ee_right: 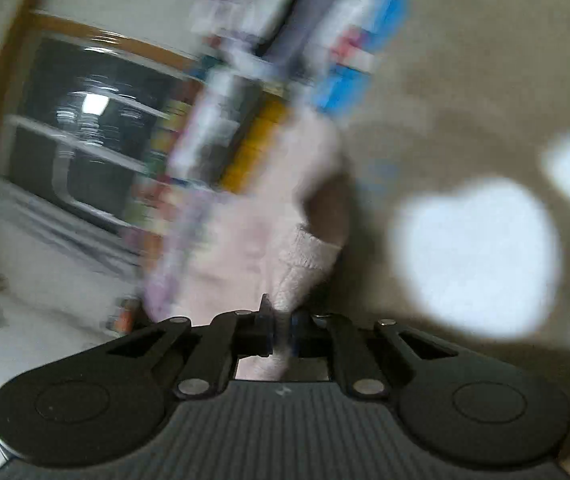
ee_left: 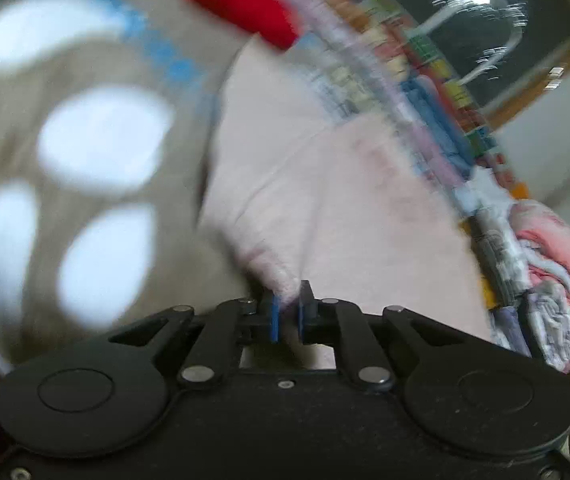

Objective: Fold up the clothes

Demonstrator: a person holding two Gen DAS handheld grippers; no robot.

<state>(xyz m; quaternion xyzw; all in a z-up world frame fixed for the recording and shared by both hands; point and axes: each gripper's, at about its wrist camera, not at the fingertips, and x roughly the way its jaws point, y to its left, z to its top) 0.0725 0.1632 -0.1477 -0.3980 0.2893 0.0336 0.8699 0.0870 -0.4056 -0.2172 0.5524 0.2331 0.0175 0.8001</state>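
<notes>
A pale pink fleecy garment (ee_left: 325, 200) lies spread over a beige cover with white hearts (ee_left: 101, 140). My left gripper (ee_left: 287, 308) is shut on a fuzzy edge of the garment, which pokes up between its blue pads. In the right wrist view the same pink garment (ee_right: 253, 248) runs away from the camera, and a ribbed cuff or hem (ee_right: 305, 252) bunches just ahead of my right gripper (ee_right: 281, 328), which is shut on that cloth. Both views are blurred.
A stack of folded clothes (ee_left: 545, 264), pink and grey-white, lies at the right edge of the cover. A red cloth (ee_left: 245, 4) lies at the far end. Colourful patterned bedding (ee_right: 253, 92) borders the garment. A dark window with a wooden frame (ee_right: 85, 132) stands behind.
</notes>
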